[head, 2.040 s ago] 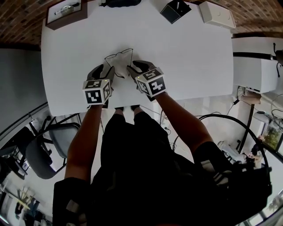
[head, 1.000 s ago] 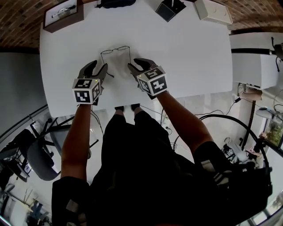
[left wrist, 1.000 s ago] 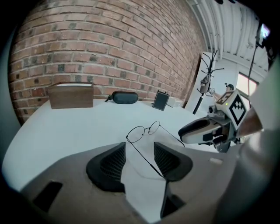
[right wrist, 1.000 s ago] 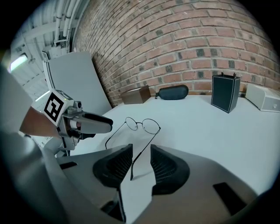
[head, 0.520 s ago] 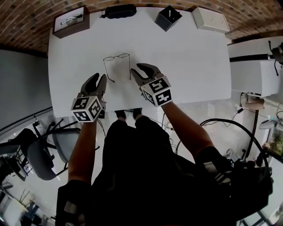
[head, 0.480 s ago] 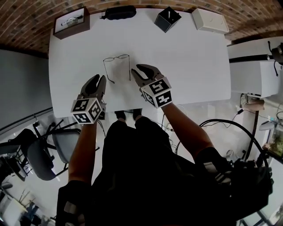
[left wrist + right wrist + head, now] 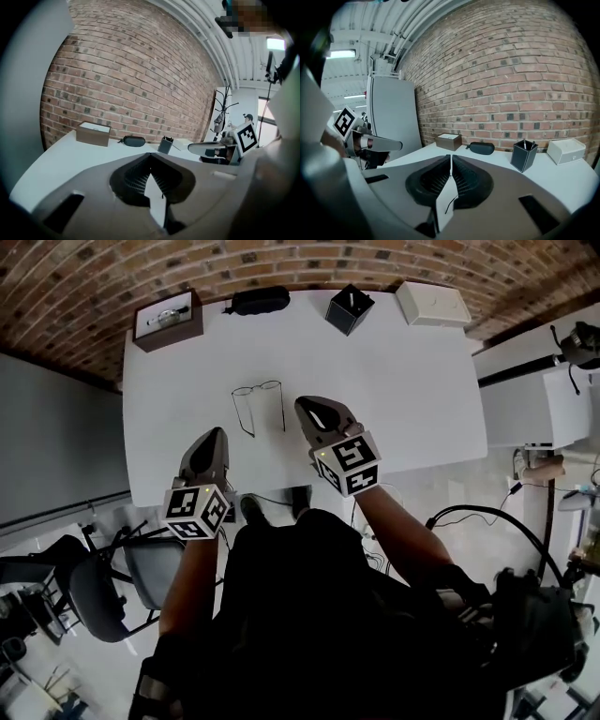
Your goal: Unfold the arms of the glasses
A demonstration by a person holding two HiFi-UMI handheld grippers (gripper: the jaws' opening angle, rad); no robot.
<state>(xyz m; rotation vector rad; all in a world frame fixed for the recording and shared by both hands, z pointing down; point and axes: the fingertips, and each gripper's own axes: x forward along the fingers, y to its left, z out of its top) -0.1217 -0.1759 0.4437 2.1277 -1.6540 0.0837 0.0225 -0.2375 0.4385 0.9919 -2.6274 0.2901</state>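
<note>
The thin-framed glasses [image 7: 259,403] lie on the white table [image 7: 403,399] with both arms unfolded and pointing toward the near edge. My left gripper [image 7: 214,434] hovers near the table's front edge, below and left of the glasses, shut with nothing in it. My right gripper [image 7: 305,405] hangs just right of the glasses' right arm, also shut and empty. In the left gripper view the fingertips meet [image 7: 150,154] above the table. The right gripper view shows the same closed tips [image 7: 450,157]. Neither gripper touches the glasses.
Along the far edge by the brick wall stand a brown box [image 7: 169,320], a black glasses case [image 7: 260,300], a black pen holder [image 7: 349,307] and a white box [image 7: 432,304]. An office chair [image 7: 89,587] stands on the floor at lower left.
Both grippers have let go of the glasses, pulled back toward the near edge and risen. Their jaws have closed. The glasses stay on the table with arms unfolded.
</note>
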